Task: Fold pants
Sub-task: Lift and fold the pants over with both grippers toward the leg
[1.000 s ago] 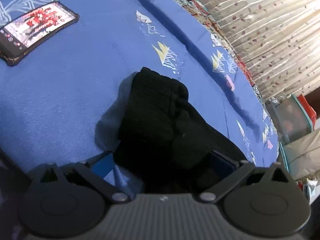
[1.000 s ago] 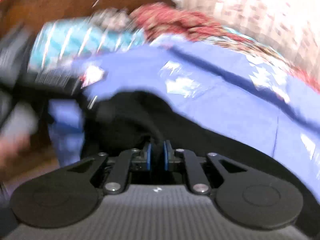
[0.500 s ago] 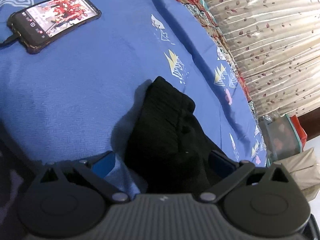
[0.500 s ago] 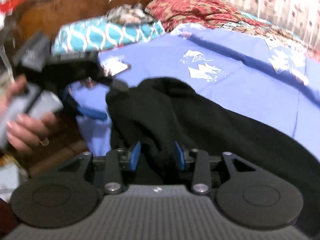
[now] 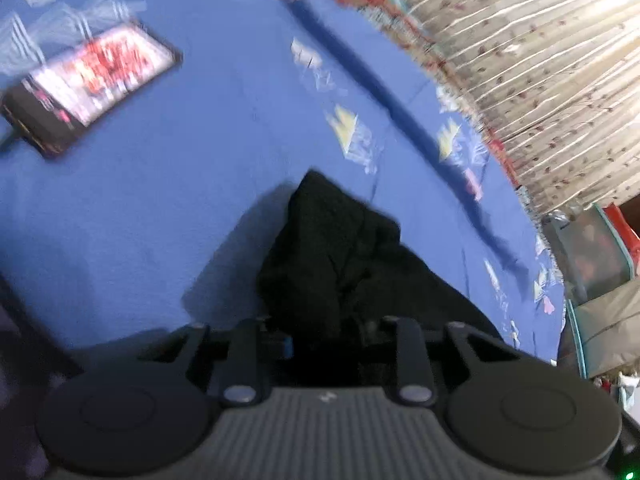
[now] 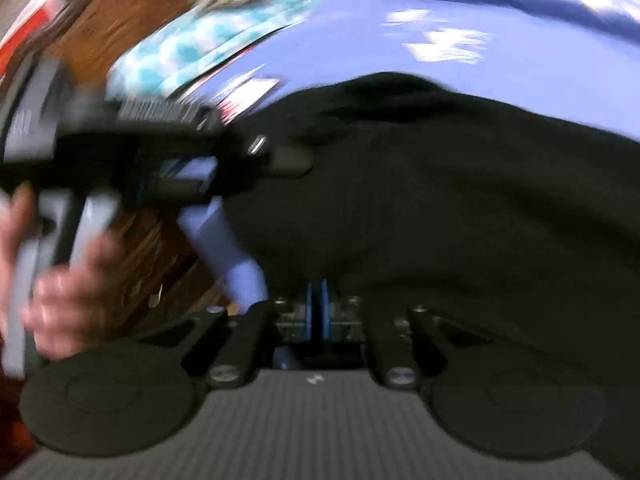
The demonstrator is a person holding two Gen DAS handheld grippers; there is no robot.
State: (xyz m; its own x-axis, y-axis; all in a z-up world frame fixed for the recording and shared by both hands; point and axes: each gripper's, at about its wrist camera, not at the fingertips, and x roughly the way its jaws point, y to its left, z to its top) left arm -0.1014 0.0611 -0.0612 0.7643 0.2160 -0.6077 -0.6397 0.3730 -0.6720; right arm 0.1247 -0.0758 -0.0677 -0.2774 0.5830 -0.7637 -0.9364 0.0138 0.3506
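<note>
Black pants [image 5: 340, 256] lie bunched on a blue bedsheet [image 5: 180, 168]. In the left wrist view my left gripper [image 5: 324, 340] is shut on the near edge of the pants, cloth bulging up between its fingers. In the right wrist view the pants [image 6: 460, 184] spread wide in front of me, and my right gripper [image 6: 318, 312] is shut on their near edge, its blue pads pressed together. The left gripper [image 6: 224, 168], held in a hand [image 6: 60, 280], shows at the left of that view, against the pants. Both views are motion-blurred.
A phone [image 5: 88, 88] with a lit screen lies on the sheet at far left. A patterned curtain [image 5: 540, 60] hangs behind the bed. A storage box [image 5: 588, 252] stands at the right. A teal pillow [image 6: 208, 36] and wooden headboard [image 6: 100, 24] show in the right wrist view.
My left gripper has closed from wide open onto the pants. My right gripper, partly open half a second ago, has closed on the cloth. Both cameras are moving.
</note>
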